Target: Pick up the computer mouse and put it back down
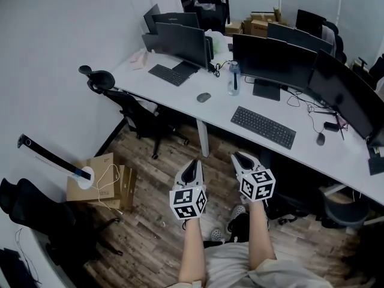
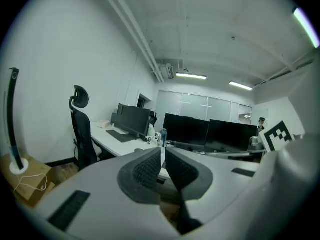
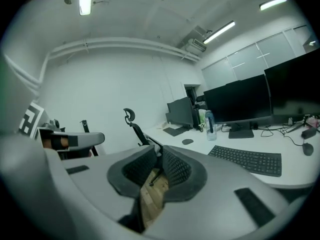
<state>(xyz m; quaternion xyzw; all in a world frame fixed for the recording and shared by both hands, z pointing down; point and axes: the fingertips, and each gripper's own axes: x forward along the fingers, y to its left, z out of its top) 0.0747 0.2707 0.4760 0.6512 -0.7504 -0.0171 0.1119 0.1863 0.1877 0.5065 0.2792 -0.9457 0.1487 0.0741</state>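
Note:
A grey computer mouse (image 1: 204,97) (image 3: 187,141) lies on the long white desk (image 1: 180,95), left of a clear water bottle (image 1: 233,78). A second, darker mouse (image 1: 320,138) (image 3: 307,149) rests further right, past a black keyboard (image 1: 263,126). Both grippers hang over the wooden floor in front of the desk, well short of either mouse. My left gripper (image 1: 193,168) (image 2: 163,151) is shut and empty. My right gripper (image 1: 243,159) (image 3: 160,151) shows a narrow slit between its tips, with nothing in it.
Several black monitors (image 1: 273,59) stand along the desk, with another keyboard (image 1: 168,74) at the far left. A black office chair (image 1: 129,104) sits at the desk's left end. Cardboard boxes (image 1: 102,185) and a black-and-white lamp arm (image 1: 51,158) lie on the floor to the left.

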